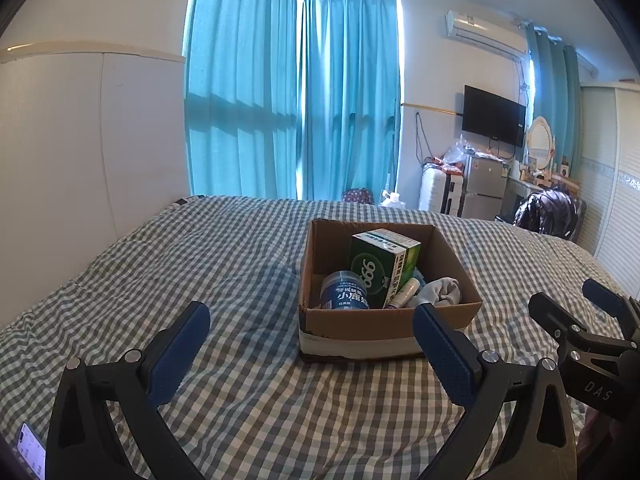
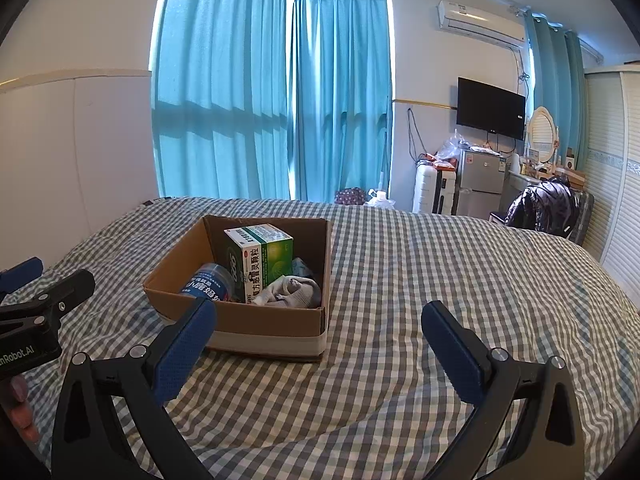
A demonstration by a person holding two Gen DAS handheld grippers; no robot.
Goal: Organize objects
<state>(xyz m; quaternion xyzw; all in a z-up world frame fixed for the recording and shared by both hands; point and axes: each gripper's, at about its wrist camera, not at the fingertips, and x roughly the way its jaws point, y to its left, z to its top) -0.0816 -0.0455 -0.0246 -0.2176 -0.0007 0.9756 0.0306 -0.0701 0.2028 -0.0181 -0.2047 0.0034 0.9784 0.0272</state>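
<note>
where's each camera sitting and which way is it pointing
Left wrist: on the left gripper, looking forward over the checked bed at the cardboard box ahead and slightly right; its open jaws frame the view, and the right gripper shows at the right edge.
Right wrist: on the right gripper, facing the same way, box ahead-left; open jaws, left gripper and fingertips at the left edge.
Shared: box, bed, blue curtains, TV.

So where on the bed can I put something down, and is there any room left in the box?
Bare checked bedspread lies right of the brown cardboard box and in front of it. The box is crowded: green medicine carton, blue round canister, white tube and grey cloth fill it.
</note>
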